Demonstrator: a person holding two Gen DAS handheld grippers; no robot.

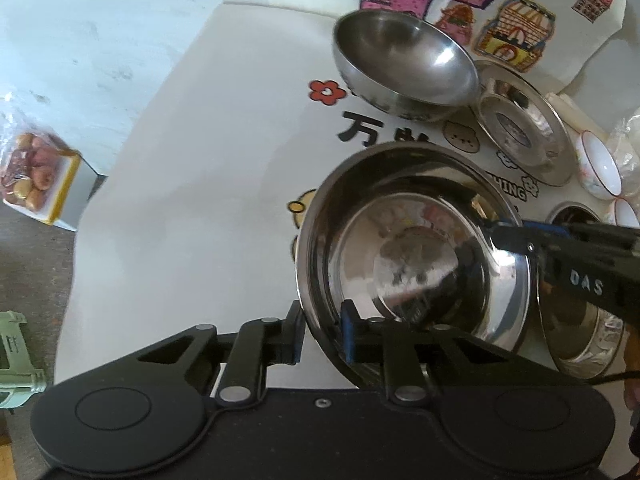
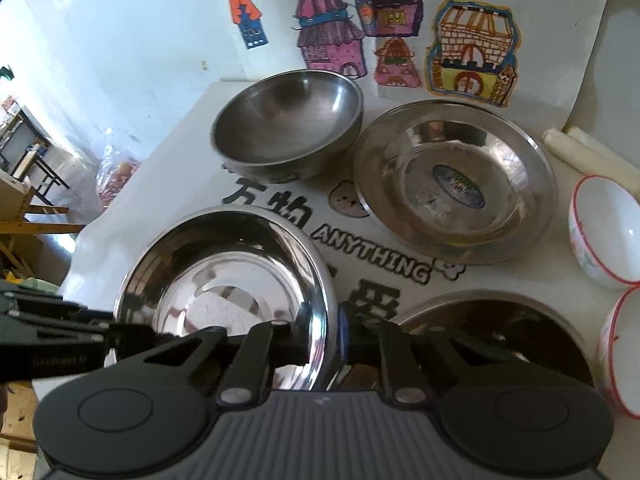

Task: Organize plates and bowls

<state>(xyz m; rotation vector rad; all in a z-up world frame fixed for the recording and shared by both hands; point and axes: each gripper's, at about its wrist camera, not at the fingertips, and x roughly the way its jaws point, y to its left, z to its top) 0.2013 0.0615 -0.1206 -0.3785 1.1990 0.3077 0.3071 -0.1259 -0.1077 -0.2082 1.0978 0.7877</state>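
Left wrist view: both grippers pinching the same shiny steel plate (image 1: 412,264).
The left gripper (image 1: 320,336) is clamped tight on its rim at 6 o'clock, the right gripper (image 1: 516,236) bites the rim at 3 o'clock, and the plate is tilted over the printed tablecloth (image 1: 224,160).

Right wrist view: right gripper (image 2: 324,344) nipped shut on the plate rim, plate at 9 o'clock of center; a deep steel bowl (image 2: 288,124) sits at 12, another steel plate (image 2: 456,184) at 2, two white bowls (image 2: 604,228) at 3.
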